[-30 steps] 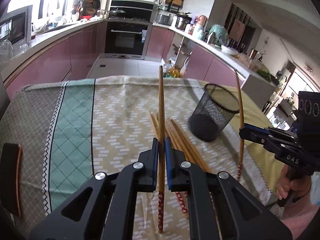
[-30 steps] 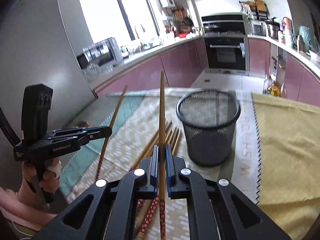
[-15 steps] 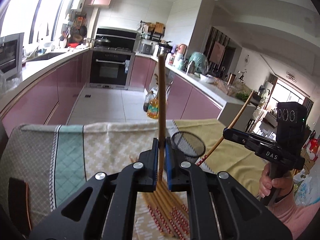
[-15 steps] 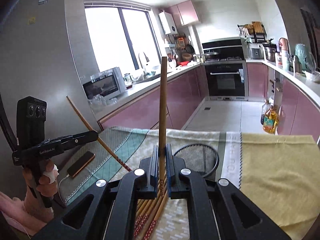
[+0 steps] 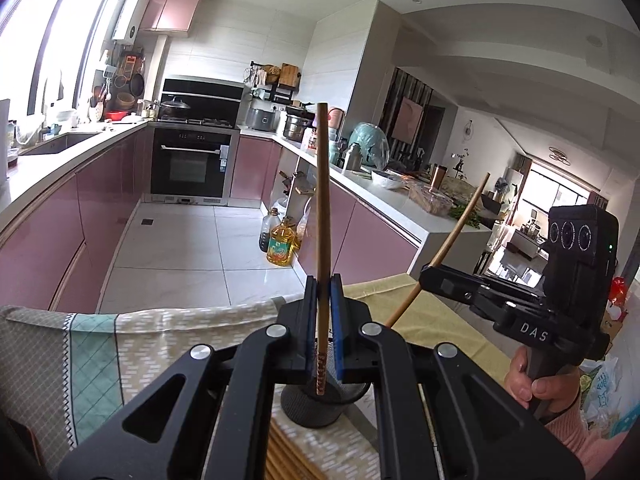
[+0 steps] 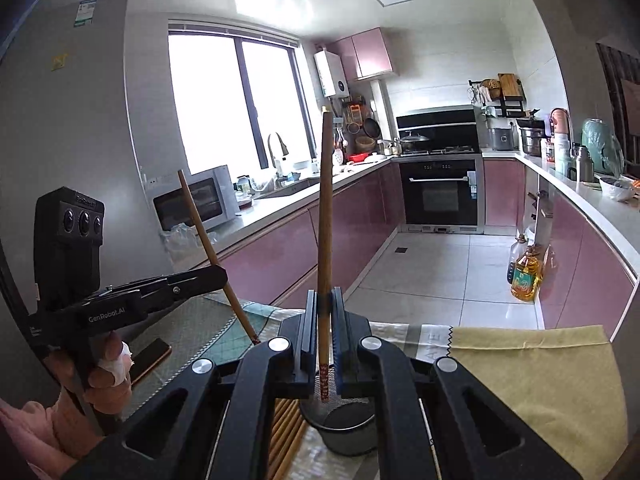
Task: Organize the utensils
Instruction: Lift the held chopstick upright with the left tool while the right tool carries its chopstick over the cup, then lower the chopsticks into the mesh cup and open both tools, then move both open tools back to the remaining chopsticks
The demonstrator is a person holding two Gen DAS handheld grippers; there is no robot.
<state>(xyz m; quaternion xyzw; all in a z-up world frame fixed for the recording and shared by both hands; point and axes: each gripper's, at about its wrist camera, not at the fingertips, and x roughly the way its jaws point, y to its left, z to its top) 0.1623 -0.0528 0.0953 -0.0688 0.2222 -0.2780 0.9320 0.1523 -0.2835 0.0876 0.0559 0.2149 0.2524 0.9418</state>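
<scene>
My left gripper [image 5: 322, 296] is shut on a wooden chopstick [image 5: 322, 200] that stands upright, its patterned red end hanging just above the black mesh cup [image 5: 314, 410]. My right gripper [image 6: 323, 312] is shut on a second upright chopstick [image 6: 325, 220], its red end over the same mesh cup [image 6: 348, 428]. Each view shows the other gripper off to the side with its stick leaning: the right gripper [image 5: 425, 276] to the right, the left gripper [image 6: 221, 276] to the left. Several loose chopsticks [image 6: 286, 432] lie on the cloth beside the cup, mostly hidden by the gripper bodies.
The table wears a patterned grey and teal cloth [image 5: 100, 352] and a yellow cloth [image 6: 520, 380]. A phone [image 6: 148, 358] lies near the left edge. A person's hand [image 5: 536, 380] grips the right handle. Beyond the table are pink kitchen cabinets, an oven and oil bottles [image 5: 282, 244] on the floor.
Both grippers have risen with their chopsticks and tilted up. The mesh cup has slid from mid-view to directly under the jaws, and the loose pile has dropped to the bottom edge.
</scene>
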